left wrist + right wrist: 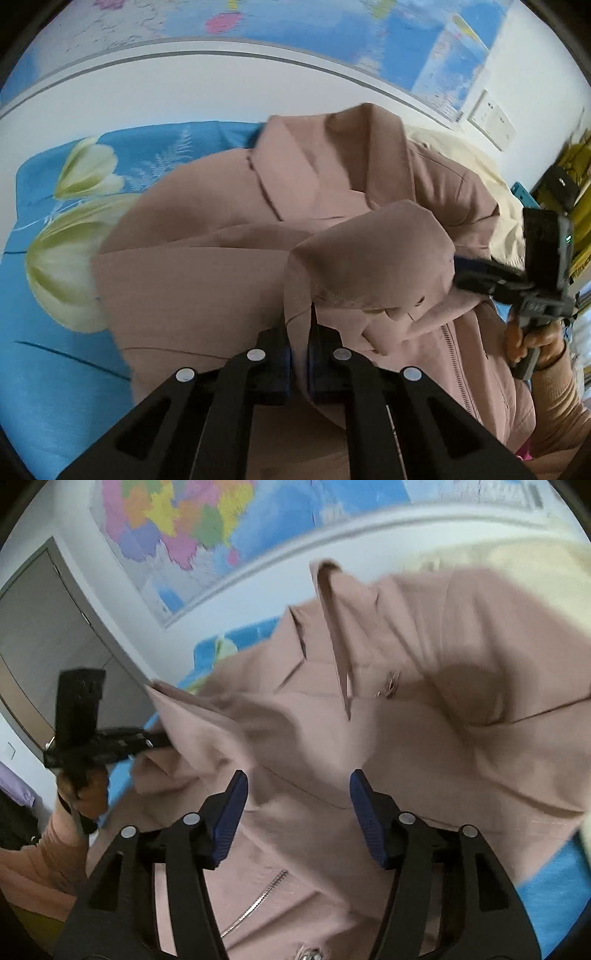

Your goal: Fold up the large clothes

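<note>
A large dusty-pink jacket (207,266) with lapels and a zipper lies on a blue floral bedsheet (55,369). My left gripper (300,343) is shut on a fold of the jacket's edge and holds it up. In the right wrist view the left gripper (155,740) pinches the lifted pink fabric at the left. My right gripper (299,805) is open just above the jacket (424,738), nothing between its blue pads (231,812). In the left wrist view the right gripper (461,269) sits at the right, its tips hidden behind the raised fold.
A cream cloth (480,166) lies beyond the jacket at the right. A white wall with a coloured map (177,528) stands behind the bed. A grey door (37,635) is at the left. Yellow clutter (576,192) sits at the far right.
</note>
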A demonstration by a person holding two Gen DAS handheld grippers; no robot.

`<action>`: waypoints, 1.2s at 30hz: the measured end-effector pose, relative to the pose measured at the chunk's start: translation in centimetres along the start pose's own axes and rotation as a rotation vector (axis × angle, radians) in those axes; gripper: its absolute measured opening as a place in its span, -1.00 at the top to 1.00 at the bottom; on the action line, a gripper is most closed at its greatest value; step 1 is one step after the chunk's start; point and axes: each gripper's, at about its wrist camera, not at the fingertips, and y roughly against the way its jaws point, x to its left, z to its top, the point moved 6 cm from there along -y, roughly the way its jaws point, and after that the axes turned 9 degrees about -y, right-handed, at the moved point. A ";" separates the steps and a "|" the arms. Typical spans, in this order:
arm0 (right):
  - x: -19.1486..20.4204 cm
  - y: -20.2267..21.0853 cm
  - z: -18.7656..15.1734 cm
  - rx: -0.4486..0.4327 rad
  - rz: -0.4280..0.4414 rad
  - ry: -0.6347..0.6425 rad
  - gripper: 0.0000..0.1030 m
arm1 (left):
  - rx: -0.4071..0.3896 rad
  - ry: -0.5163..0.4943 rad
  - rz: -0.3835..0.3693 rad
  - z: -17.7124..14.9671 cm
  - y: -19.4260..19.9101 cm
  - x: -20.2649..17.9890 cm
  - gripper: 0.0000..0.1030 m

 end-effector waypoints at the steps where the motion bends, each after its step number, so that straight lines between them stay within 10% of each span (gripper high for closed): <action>1: 0.2 -0.7 -0.1 0.009 -0.002 0.009 -0.13 | 0.003 0.000 -0.005 0.2 -0.1 0.1 0.86; 5: 1.4 -3.1 -0.4 0.037 -0.011 0.067 -0.26 | 0.015 -0.014 0.013 0.4 -0.7 -0.2 0.83; 7: 2.1 -3.7 -0.3 0.063 0.030 0.076 0.24 | 0.018 -0.010 0.017 0.9 -1.1 -0.1 0.81; 8: 2.3 -3.7 -0.3 0.076 0.056 0.072 0.84 | 0.017 -0.011 0.017 0.9 -1.1 0.1 0.80; 15: 3.1 7.9 2.8 -0.005 0.200 0.028 0.88 | -0.064 -0.052 0.017 2.4 1.4 -1.6 0.47; 23: -7.6 9.0 4.1 0.025 -0.179 -0.115 0.92 | -0.047 -0.148 0.144 3.9 -1.2 -2.8 0.31; 34: -5.0 12.7 5.5 -0.291 -0.185 -0.001 0.93 | -0.061 -0.128 0.296 1.1 -0.2 1.5 0.21; 36: -6.1 11.6 5.0 -0.241 -0.244 0.004 0.92 | -0.032 -0.144 0.343 0.6 -0.9 2.1 0.20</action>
